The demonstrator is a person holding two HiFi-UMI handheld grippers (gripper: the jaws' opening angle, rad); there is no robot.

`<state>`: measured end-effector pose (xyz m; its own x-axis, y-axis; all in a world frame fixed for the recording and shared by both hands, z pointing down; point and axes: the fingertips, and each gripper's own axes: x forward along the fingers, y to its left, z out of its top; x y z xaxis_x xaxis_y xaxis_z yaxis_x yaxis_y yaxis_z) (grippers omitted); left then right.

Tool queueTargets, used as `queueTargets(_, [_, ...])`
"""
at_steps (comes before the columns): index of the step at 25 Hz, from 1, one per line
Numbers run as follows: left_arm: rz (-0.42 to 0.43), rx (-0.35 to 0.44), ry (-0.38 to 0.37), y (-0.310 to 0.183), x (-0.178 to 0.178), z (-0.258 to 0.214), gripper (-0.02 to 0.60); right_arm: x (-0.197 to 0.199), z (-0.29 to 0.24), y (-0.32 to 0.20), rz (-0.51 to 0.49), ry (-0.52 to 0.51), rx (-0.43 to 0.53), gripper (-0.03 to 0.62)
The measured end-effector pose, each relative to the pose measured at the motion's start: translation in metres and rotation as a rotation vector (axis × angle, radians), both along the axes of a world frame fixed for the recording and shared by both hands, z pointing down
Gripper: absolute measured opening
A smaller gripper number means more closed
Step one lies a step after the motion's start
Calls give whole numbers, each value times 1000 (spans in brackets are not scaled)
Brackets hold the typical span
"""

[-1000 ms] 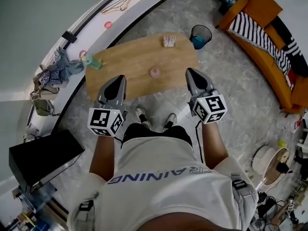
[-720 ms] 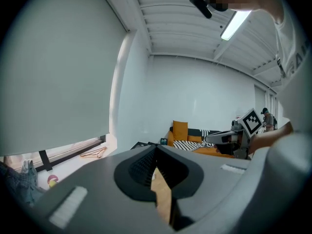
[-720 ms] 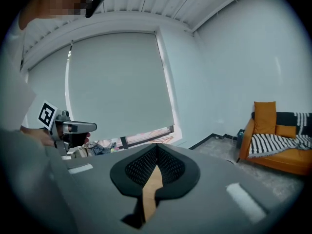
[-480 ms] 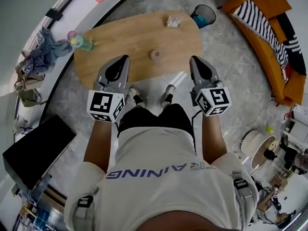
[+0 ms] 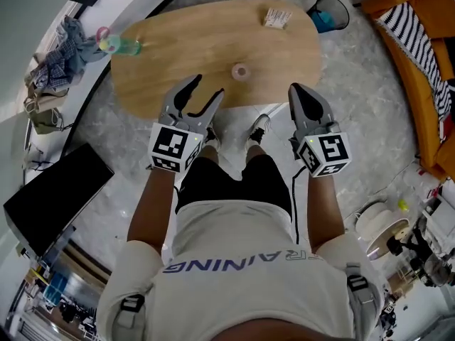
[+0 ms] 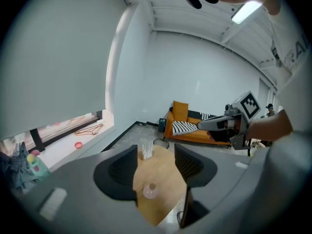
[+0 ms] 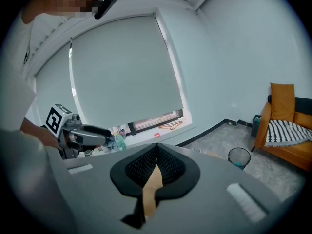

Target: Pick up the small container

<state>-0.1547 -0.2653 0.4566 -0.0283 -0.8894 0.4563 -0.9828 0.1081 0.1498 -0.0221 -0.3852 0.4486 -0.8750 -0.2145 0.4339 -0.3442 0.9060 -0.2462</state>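
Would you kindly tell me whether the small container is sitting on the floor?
No, the small container stands on the wooden table.

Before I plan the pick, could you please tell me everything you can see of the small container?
The small container is a low, round, pale pink pot, seemingly translucent plastic, standing upright near the middle of the wooden table. Only the table touches it; the left gripper, jaws opening and empty, points toward it.

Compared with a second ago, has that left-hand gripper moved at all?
Yes. The left gripper has reached further over the wooden table, toward the small container, and its fingers are opening, holding nothing.
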Motion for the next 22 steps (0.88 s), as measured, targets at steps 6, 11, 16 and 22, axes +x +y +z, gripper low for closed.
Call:
queueTargets(6, [46, -27, 23, -24, 8, 62, 375, -7, 43, -13, -11, -1, -24, 14])
queueTargets(11, [44, -42, 14, -24, 6, 84, 419, 1, 65, -13, 13, 14, -54, 14])
queueTargets(16, [105, -91, -15, -41, 11, 142, 442, 5, 95, -8, 16, 50, -80, 14])
queueTargets(22, [172, -166, -5, -61, 24, 242, 457, 7, 141, 3, 19, 95, -128, 14])
